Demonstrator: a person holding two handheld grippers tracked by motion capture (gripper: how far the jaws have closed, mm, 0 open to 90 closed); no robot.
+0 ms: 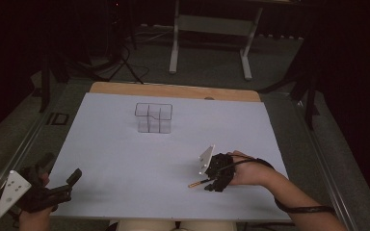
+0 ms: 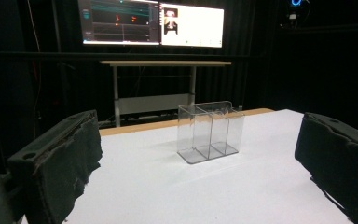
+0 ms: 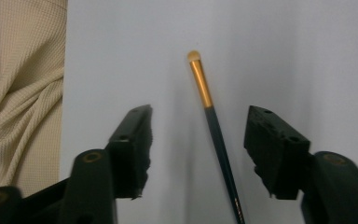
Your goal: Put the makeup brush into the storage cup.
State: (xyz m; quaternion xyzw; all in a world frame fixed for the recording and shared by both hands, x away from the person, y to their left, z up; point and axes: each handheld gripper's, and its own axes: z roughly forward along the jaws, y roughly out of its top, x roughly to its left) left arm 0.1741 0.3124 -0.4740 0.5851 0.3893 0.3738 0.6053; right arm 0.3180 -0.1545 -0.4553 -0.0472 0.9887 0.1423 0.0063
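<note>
1. High view is showing the right gripper (image 1: 215, 179) sitting low and right of centre in the frame, over a thin brush (image 1: 198, 183) that is lying on the white table (image 1: 125, 159).
2. Right gripper view is looking straight down on that brush (image 3: 214, 128): its dark handle is running up between the two jaws, which are standing wide apart and not touching it, and its gold ferrule and pale tip are pointing toward the upper middle of the frame.
3. Beige cloth (image 3: 18, 88) is filling the left edge of that view.
4. At lower left in the high view, the left gripper (image 1: 58, 185) is hovering at the table's edge with its jaws spread wide and nothing between them.
5. Left gripper view is facing a clear divided box (image 2: 209, 131) standing upright in mid-frame, well apart from both jaws.
</note>
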